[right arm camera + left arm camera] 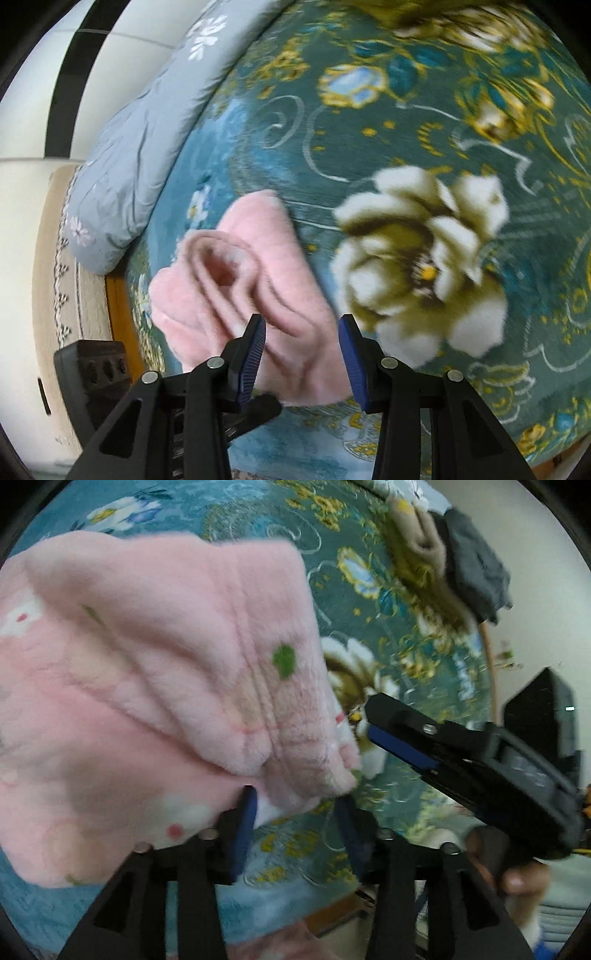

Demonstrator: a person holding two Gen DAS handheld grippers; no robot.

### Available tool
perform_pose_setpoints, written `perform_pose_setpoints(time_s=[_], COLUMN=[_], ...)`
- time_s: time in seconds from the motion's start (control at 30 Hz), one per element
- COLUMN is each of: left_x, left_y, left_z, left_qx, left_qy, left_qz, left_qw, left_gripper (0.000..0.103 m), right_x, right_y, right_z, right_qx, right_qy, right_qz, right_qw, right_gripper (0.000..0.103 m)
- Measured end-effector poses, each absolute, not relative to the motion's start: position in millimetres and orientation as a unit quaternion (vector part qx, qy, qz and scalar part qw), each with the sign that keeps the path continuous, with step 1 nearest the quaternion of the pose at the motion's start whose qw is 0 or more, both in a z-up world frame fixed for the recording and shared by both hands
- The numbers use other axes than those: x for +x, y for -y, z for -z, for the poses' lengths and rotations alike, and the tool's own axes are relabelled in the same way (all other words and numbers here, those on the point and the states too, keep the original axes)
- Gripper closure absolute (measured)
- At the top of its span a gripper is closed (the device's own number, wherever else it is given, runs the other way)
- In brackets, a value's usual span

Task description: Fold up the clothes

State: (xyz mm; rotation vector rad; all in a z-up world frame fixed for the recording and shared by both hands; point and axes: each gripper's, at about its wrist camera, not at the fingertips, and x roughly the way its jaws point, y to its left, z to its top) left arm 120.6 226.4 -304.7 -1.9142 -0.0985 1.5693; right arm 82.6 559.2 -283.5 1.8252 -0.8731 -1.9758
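Observation:
A pink fleece garment (pixel 155 686) with white flowers and a green spot lies spread on the teal flowered blanket (pixel 369 602). My left gripper (pixel 297 806) is open at the garment's near corner; the corner's fluffy edge sits between the blue pads (pixel 245 823) without being squeezed. My right gripper (pixel 399 738), held in a hand (pixel 517 878), hovers just right of that corner, its blue pad bare. In the right wrist view the right gripper (pixel 303 332) is open over a rolled fold of the pink garment (pixel 236 280), which shows between the fingers. That view is blurred.
Beige and dark grey clothes (pixel 454 561) are piled at the blanket's far right edge. A grey-blue quilt (pixel 133 147) lies along the bed's left side, above a wooden bed edge (pixel 118 314) and a patterned rug (pixel 48 266). A black box (pixel 543 709) stands beyond the bed.

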Motion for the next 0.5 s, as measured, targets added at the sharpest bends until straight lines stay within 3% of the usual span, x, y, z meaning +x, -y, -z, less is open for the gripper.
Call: perform_pose_setpoints(time_s=[0.1, 0.3, 0.5], left_x=[107, 66, 48], left_y=[-208, -139, -91], left_z=[288, 267, 274], left_qx=[-0.723, -0.700, -0.699], left_qy=[0.047, 0.092, 0.138], left_qz=[-0.605, -0.663, -0.678], left_qw=[0.330, 0.248, 0.181], left_gripper=[0.055, 0.055, 0.055], right_x=[72, 51, 37], right_y=[-545, -503, -474], right_z=[277, 268, 276], right_qx=[0.630, 0.624, 0.622], right_qy=[0.297, 0.268, 0.250], right_qz=[0.694, 0.691, 0.687], right_qw=[0.181, 0.248, 0.281], right_gripper=[0.059, 0.052, 0.052])
